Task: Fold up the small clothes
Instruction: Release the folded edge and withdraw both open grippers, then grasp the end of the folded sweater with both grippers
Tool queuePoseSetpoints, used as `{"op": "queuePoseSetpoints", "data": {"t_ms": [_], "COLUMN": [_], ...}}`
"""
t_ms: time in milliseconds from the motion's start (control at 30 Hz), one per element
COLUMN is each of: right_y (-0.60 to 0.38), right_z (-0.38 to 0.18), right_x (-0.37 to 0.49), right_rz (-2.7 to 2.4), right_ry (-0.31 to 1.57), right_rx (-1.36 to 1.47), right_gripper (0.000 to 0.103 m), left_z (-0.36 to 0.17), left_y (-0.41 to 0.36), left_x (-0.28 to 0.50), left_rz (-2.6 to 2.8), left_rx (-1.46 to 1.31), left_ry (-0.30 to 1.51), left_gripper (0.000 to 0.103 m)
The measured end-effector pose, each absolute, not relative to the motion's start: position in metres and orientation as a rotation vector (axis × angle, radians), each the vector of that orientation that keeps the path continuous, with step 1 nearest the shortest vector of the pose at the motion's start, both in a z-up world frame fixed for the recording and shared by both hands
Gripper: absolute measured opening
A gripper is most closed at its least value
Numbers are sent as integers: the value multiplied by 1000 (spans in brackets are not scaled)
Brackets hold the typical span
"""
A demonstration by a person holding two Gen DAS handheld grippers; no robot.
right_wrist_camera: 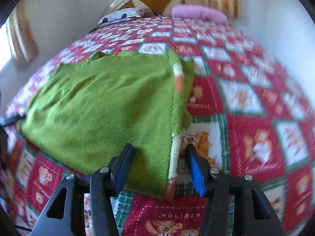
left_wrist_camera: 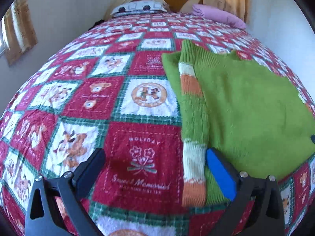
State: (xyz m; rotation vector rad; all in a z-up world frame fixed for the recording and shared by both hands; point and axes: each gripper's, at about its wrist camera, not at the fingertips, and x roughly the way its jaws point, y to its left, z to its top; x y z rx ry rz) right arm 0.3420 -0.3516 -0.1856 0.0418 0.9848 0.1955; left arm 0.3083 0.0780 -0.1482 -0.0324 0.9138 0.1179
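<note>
A: Left wrist view: left gripper (left_wrist_camera: 155, 169) spread wide, nothing pinched. Green sweater (left_wrist_camera: 246, 106) lies flat on the quilt (left_wrist_camera: 98, 98), striped sleeve (left_wrist_camera: 194, 137) folded along its edge, just beside the blue pad.

B: Right wrist: right gripper (right_wrist_camera: 159, 167) also apart, empty, fingers either side of the sweater's (right_wrist_camera: 98, 106) near corner. Pic's blurry. Pillows (right_wrist_camera: 198, 12) at the bed's far end.

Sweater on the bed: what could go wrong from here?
1. The right tool is open around the sweater's near corner; closing could grab only the top layer or the quilt too.
2. The striped sleeve lies loose on the fold and may slide off when lifted.
3. The right view is blurred, so aim is uncertain.
</note>
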Motion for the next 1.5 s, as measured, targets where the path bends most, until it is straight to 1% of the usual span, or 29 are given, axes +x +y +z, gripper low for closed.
{"op": "queuePoseSetpoints", "data": {"t_ms": [100, 233, 433, 467, 567, 800, 933, 1333, 1500], "right_y": [-351, -340, -320, -311, -270, -145, -92, -36, -21], "right_z": [-185, -167, -129, -124, -117, -136, -151, -173, -177], "right_x": [344, 335, 302, 299, 292, 281, 277, 284, 283], "right_rz": [191, 105, 50, 72, 195, 457, 517, 548, 550], "right_ry": [985, 1005, 901, 892, 876, 811, 775, 770, 743], "right_rx": [34, -26, -153, -171, -223, -435, -539, -583, -605], "right_gripper": [56, 57, 59, 61, 62, 62, 62, 62, 62], "left_z": [-149, -147, -148, -148, -148, -148, -148, -147, -134], "left_y": [75, 84, 106, 107, 108, 116, 126, 138, 145], "left_x": [305, 291, 273, 273, 270, 262, 261, 273, 287], "left_rz": [120, 100, 81, 84, 91, 139, 157, 179, 145], "left_rx": [-4, -21, -83, -86, -92, -60, -57, 6, -11], "left_ry": [921, 923, 918, 919, 919, 929, 933, 941, 905], "left_gripper": [103, 103, 103, 103, 103, 103, 103, 103, 103]}}
